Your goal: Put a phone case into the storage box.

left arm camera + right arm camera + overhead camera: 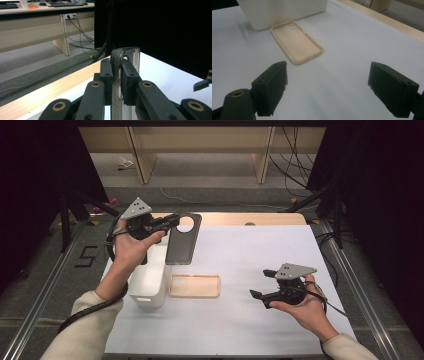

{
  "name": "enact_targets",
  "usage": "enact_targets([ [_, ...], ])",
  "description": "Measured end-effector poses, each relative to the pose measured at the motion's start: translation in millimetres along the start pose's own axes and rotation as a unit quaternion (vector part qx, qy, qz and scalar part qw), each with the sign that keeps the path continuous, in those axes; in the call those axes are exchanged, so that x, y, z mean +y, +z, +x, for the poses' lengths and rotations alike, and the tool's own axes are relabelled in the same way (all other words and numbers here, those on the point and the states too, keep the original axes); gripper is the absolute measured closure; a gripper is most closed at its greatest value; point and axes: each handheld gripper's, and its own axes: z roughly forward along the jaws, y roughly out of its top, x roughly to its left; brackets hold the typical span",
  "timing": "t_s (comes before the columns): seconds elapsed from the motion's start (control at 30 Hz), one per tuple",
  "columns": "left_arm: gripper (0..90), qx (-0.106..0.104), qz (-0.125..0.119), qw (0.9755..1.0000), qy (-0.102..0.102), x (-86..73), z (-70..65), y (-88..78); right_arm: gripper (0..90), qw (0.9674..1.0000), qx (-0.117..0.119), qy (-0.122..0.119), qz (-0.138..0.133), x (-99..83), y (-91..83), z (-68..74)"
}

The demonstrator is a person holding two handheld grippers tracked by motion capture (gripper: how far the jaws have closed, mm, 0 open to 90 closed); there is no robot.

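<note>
Dark phone case (183,240) hangs in my left gripper (172,221), jaws clamped on its edge beside the camera cutout, lifted clear above the white bin (148,282) so it swings free. My right gripper (263,283) waits wide open and empty near the beige phone case (194,285) on the table (250,265).

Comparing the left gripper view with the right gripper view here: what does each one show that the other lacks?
The left gripper view has the left tongs shut on the dark phone case, held upright, with desks and floor cables behind. The right gripper view has the open right tongs facing the beige phone case lying beside the white bin. Both include the white table sheet and its wooden edge.
</note>
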Motion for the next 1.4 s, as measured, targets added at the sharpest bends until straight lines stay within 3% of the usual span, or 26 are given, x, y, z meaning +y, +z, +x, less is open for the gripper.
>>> enact_targets([
  [0.17, 80.7, 0.004, -0.001, 0.9999, 0.01, -4.9, 8.8, -2.8, 17.0, 1.0, -0.005, -0.001, 0.004, -1.6, -1.5, -1.0],
  [0.37, 80.7, -0.001, -0.012, 0.9999, 0.001, -7.8, 18.2, -5.5, 17.0, 1.0, -0.005, 0.001, 0.003, -2.5, -2.3, -1.4],
  [0.63, 80.7, 0.012, -0.015, 0.9997, 0.017, -6.2, 32.2, -9.6, 17.0, 0.9999, -0.008, 0.003, 0.006, -4.0, -2.9, -2.0],
  [1.07, 80.7, 0.02, -0.007, 0.9991, 0.038, -7.0, 51.0, -12.2, 17.0, 1.0, -0.006, 0.004, 0.006, -5.3, -2.7, -1.6],
  [1.4, 80.7, 0.035, -0.004, 0.9985, 0.041, -6.5, 64.3, -16.5, 17.0, 0.9999, -0.005, 0.006, 0.007, -6.6, -2.4, -0.8],
])
